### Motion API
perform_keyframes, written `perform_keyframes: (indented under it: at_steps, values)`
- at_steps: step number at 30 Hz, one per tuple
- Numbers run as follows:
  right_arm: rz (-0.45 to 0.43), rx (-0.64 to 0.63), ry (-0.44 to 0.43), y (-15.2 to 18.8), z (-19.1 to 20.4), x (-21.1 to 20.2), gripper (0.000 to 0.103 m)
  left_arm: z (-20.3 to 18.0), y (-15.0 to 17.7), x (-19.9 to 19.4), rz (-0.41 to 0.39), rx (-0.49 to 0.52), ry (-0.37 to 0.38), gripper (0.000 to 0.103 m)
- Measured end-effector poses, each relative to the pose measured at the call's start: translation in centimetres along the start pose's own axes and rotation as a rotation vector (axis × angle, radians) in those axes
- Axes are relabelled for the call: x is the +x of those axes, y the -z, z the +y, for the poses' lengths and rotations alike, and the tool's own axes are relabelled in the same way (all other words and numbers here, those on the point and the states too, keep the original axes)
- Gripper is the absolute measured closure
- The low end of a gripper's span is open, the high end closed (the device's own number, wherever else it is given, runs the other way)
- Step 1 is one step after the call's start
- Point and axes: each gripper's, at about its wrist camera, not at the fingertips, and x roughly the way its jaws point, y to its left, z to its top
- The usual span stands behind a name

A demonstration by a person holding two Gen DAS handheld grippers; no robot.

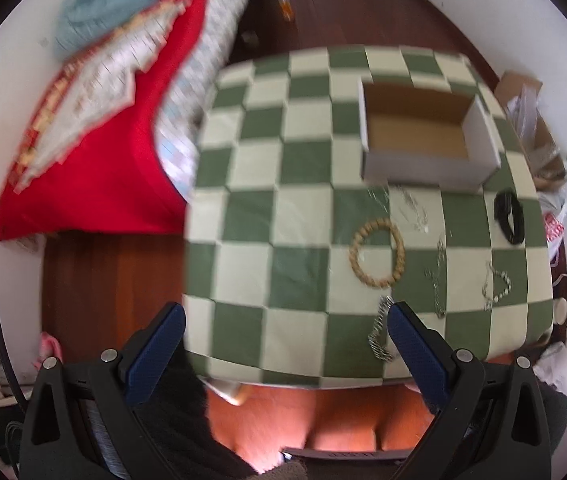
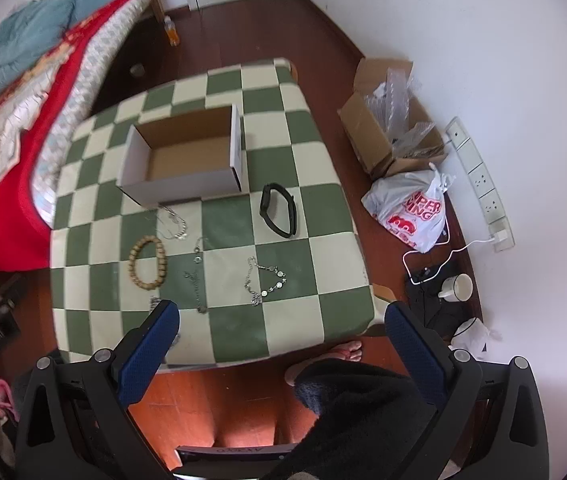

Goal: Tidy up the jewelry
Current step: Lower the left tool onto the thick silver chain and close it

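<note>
wooden bead bracelet [image 1: 377, 253] lies beyond left gripper's [image 1: 285, 326] spread jaws.

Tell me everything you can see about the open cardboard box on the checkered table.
The open cardboard box is a shallow rectangle, white outside and plain brown cardboard inside. It has no lid on and looks empty. It sits flat on the far half of the green-and-cream checkered table. A flat white panel, maybe its flap or lid, stands against its right-hand end. A thin silver chain lies just in front of its near wall; whether they touch is unclear. Neither gripper touches the box.
</note>
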Motion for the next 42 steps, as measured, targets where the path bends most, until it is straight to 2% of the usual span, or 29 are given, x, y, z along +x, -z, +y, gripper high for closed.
perform_keyframes:
  at_steps: [3, 8, 14, 19, 21, 23, 26, 28, 30, 32, 35, 36, 37, 39, 41, 42]
  values:
    - [0.043, -0.002, 0.022, -0.5, 0.3, 3.3, 0.0, -1.8, 0.9, 3.0, 0.079, 0.016, 0.045, 0.0]
    - [0.117, 0.004, 0.056, -0.7, 0.0, 8.7, 0.0, -4.7, 2.0, 6.9, 0.169, 0.049, 0.075, 0.0]
    - [0.191, 0.001, 0.066, -0.1, -0.6, 13.3, 0.0, -7.1, 3.1, 10.1, 0.232, 0.082, 0.094, 0.0]
    - [0.236, 0.003, 0.068, 0.4, -0.9, 16.0, 0.0, -8.1, 3.4, 12.2, 0.249, 0.078, 0.112, 0.001]
    - [0.245, 0.009, 0.067, 0.4, -1.0, 16.8, 0.0, -8.3, 3.5, 12.8, 0.256, 0.07, 0.131, 0.006]
    - [0.253, 0.014, 0.064, 0.4, -1.2, 17.4, 0.0, -8.3, 3.5, 13.4, 0.255, 0.057, 0.157, 0.024]
    - [0.265, 0.023, 0.059, 0.4, -1.7, 18.1, 0.0, -8.2, 3.5, 14.3, 0.261, 0.043, 0.193, 0.042]
    - [0.269, 0.029, 0.059, 0.2, -2.0, 18.5, 0.0, -8.1, 3.2, 14.5, 0.237, 0.038, 0.204, 0.047]
    - [0.268, 0.033, 0.057, 0.1, -2.3, 18.7, 0.0, -8.1, 3.1, 14.4, 0.206, 0.046, 0.206, 0.061]
    - [0.267, 0.041, 0.057, 0.0, -2.7, 18.9, 0.0, -8.1, 3.0, 14.1, 0.178, 0.058, 0.209, 0.09]
    - [0.268, 0.051, 0.053, -0.1, -3.0, 19.4, 0.0, -7.7, 2.7, 14.0, 0.167, 0.051, 0.213, 0.091]
    - [0.267, 0.052, 0.05, 0.0, -2.9, 19.5, 0.0, -7.4, 2.7, 13.7, 0.15, 0.046, 0.214, 0.095]
    - [0.265, 0.052, 0.049, 0.0, -2.9, 19.7, 0.0, -7.0, 2.6, 13.4, 0.126, 0.043, 0.213, 0.103]
    - [0.259, 0.053, 0.046, 0.0, -2.8, 20.0, 0.0, -6.1, 2.3, 12.7, 0.116, 0.036, 0.214, 0.103]
    - [0.255, 0.052, 0.044, 0.1, -2.4, 20.5, 0.006, -5.1, 1.9, 12.1, 0.104, 0.03, 0.207, 0.103]
    - [0.254, 0.048, 0.043, 0.2, -2.3, 20.7, 0.012, -4.8, 1.8, 12.1, 0.097, 0.029, 0.201, 0.103]
